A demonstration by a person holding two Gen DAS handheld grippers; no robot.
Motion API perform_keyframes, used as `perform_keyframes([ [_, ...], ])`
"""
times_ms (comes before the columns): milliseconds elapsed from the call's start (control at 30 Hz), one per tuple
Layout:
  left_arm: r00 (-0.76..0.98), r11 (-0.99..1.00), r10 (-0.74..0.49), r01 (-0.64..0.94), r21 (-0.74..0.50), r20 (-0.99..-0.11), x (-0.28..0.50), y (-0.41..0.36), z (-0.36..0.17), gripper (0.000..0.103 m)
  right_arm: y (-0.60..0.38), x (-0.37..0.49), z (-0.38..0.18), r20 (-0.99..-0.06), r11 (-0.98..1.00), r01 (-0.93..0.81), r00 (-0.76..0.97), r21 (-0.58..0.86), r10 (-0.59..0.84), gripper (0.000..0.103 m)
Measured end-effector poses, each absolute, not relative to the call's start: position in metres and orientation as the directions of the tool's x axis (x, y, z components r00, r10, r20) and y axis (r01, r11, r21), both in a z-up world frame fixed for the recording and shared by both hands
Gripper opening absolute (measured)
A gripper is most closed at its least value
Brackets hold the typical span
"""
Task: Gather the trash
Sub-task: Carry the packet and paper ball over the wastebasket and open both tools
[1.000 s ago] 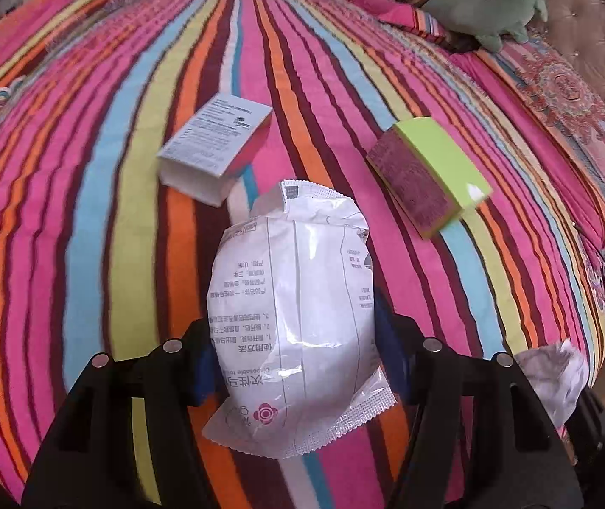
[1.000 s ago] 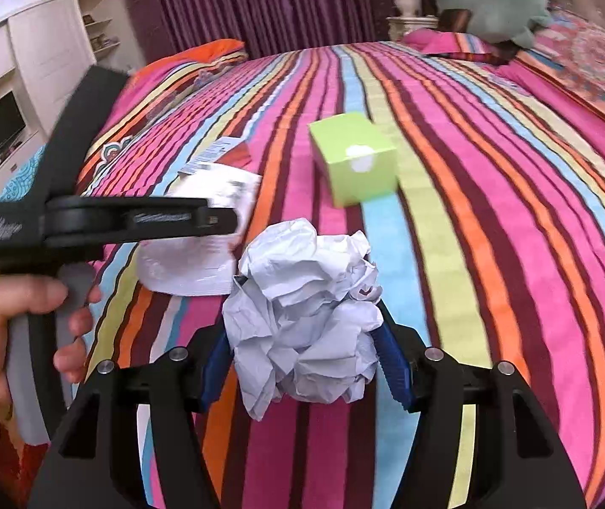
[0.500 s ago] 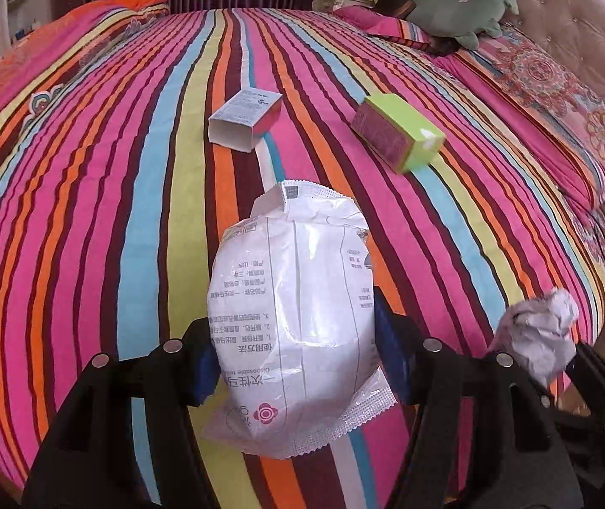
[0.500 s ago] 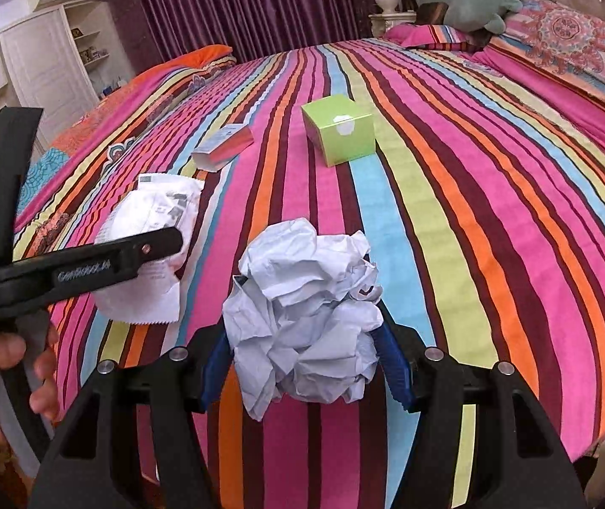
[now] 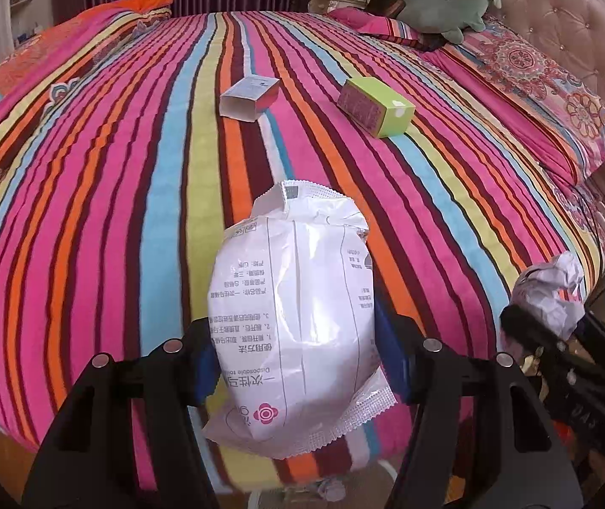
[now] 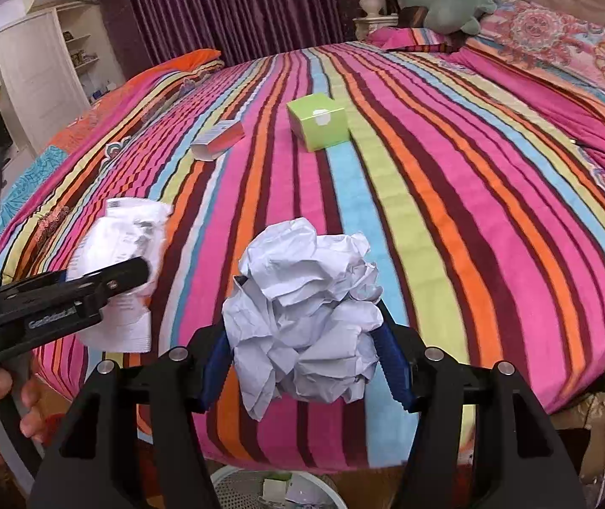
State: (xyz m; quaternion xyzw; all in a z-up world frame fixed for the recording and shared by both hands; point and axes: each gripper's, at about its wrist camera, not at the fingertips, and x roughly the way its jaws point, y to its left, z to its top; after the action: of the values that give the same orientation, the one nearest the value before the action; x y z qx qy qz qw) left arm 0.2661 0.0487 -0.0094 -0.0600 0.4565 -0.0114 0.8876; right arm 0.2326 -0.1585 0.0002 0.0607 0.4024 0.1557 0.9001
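Left tongs [image 5: 298,360] clamp white wrapper [image 5: 294,314]; right tongs [image 6: 302,360] clamp crumpled paper [image 6: 302,318], both over bed edge. Bin [image 6: 234,488] sits below. Centre each load over bin before opening. Two boxes [image 6: 317,125] remain on bed.

A wide bed [image 6: 451,195] fills the room, covered by a blanket striped in pink, orange, blue, yellow-green and maroon. A tufted beige headboard [image 5: 565,21] stands at its right, with patterned pillows [image 5: 548,80] and a green plush toy [image 5: 434,0] along it. Dark purple curtains [image 6: 226,4] hang behind the bed. White cabinets with open shelves [image 6: 43,63] line the left wall. Daylight lies soft on the bedding.
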Motion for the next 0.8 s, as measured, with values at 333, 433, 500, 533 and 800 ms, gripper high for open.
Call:
perform_keyframes([
  [333,0.585,0.995,-0.027,-0.065,-0.08,-0.811,0.197,0.069,-0.012,0.06,-0.186,0.194,-0.002,-0.696,0.935,-0.174,0.628,0.309,0.347,0.058],
  [433,0.574,0.992,-0.034,-0.08,-0.097,-0.818,0.176,0.073,-0.018,0.06,-0.188,0.18,-0.006,-0.696,0.924,-0.17,0.614,0.343,0.371,0.058],
  [500,0.562,0.991,-0.036,-0.09,-0.104,-0.826,0.159,0.074,-0.026,0.06,-0.187,0.172,-0.011,-0.706,0.915,-0.175,0.589,0.363,0.393,0.058],
  [533,0.558,0.99,-0.038,-0.092,-0.107,-0.829,0.154,0.073,-0.028,0.06,-0.186,0.168,-0.013,-0.711,0.911,-0.18,0.576,0.37,0.403,0.058],
  [800,0.506,0.992,-0.073,-0.054,-0.116,-0.859,0.112,0.05,-0.058,0.06,-0.167,0.142,-0.044,-0.775,0.89,-0.174,0.441,0.422,0.454,0.058],
])
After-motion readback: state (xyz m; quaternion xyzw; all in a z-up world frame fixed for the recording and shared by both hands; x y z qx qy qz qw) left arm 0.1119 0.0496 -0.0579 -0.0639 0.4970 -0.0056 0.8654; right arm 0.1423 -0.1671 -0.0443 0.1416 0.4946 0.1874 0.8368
